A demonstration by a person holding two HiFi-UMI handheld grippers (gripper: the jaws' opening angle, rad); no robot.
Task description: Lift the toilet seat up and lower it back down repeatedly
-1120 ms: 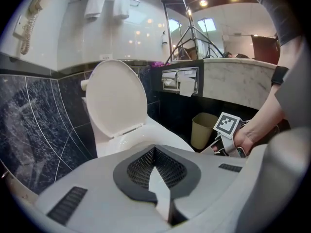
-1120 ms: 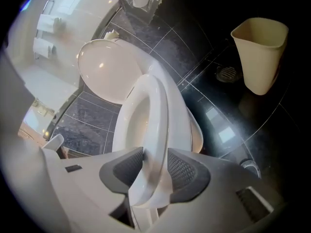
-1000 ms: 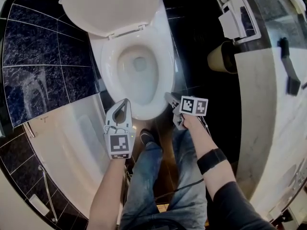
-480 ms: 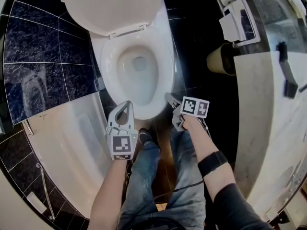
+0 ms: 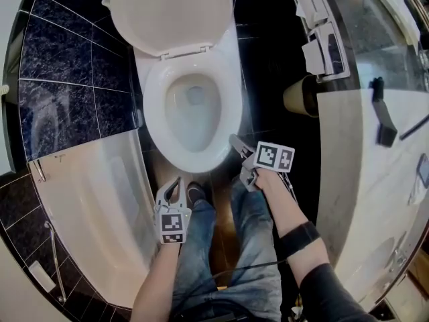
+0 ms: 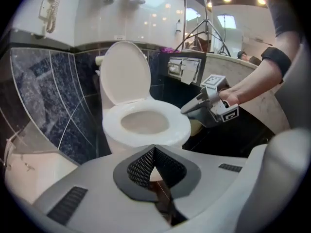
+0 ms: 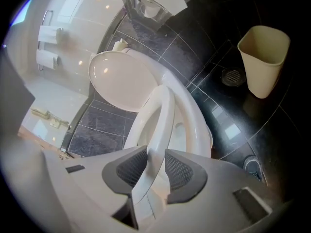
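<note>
Left gripper (image 5: 175, 183) has drawn back from toilet seat (image 7: 155, 106); right gripper (image 5: 236, 141) has lifted it.

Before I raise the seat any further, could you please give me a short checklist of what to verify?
1. Right claw clamped on the toilet seat at its front edge: ok.
2. Seat lifted off the bowl rim, gap showing: ok.
3. Lid upright, out of the seat's path: ok.
4. Left claw shut, empty, short of the toilet: ok.
5. Bin standing apart from the toilet: ok.
6. Hinge free to swing: cannot tell.
</note>
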